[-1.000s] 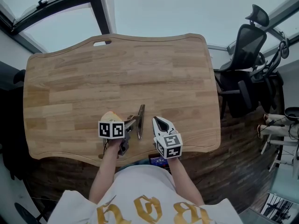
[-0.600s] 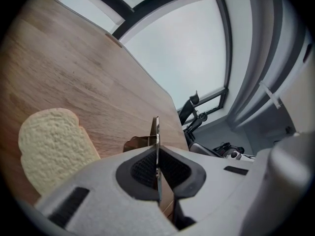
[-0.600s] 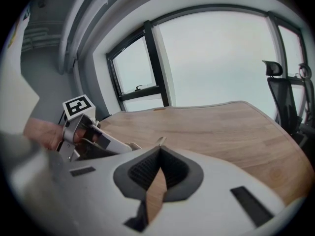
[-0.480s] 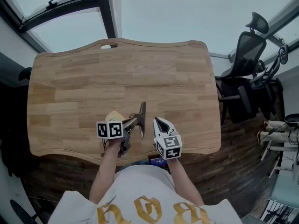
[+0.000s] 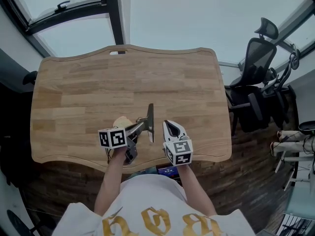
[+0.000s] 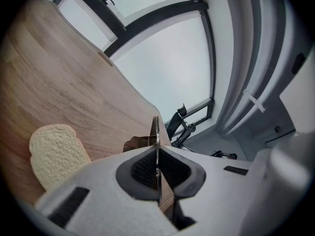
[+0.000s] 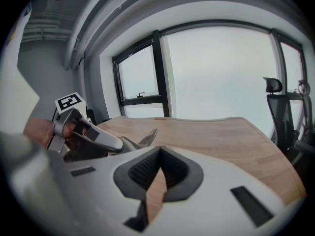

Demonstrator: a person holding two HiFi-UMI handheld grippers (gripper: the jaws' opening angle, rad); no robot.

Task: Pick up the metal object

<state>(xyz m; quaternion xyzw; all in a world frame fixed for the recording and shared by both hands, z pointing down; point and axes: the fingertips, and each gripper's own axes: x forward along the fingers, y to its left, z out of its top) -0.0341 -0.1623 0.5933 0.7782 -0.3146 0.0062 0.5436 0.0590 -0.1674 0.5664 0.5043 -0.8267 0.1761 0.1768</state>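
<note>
A thin flat metal object (image 5: 150, 122) is pinched in my left gripper (image 5: 139, 127), above the near middle of the wooden table (image 5: 123, 77). In the left gripper view the metal object (image 6: 156, 146) stands edge-on between the pads, and the left gripper (image 6: 157, 170) is shut on it. A slice of bread (image 5: 119, 122) lies on the table just left of that gripper; the bread (image 6: 56, 151) shows at lower left. My right gripper (image 5: 169, 127) hovers just right of the blade, shut and holding nothing. From the right gripper (image 7: 156, 173) I see the metal object (image 7: 147, 137) at left.
A black office chair (image 5: 258, 53) stands off the table's right edge, with more chair parts behind it. Tall windows with dark frames (image 5: 110, 14) run beyond the far edge. The table's near edge (image 5: 147, 163) lies close under both grippers.
The left gripper has shifted slightly left and tilted, keeping the metal object, whose blade now stands a little more upright. The right gripper has hardly moved.
</note>
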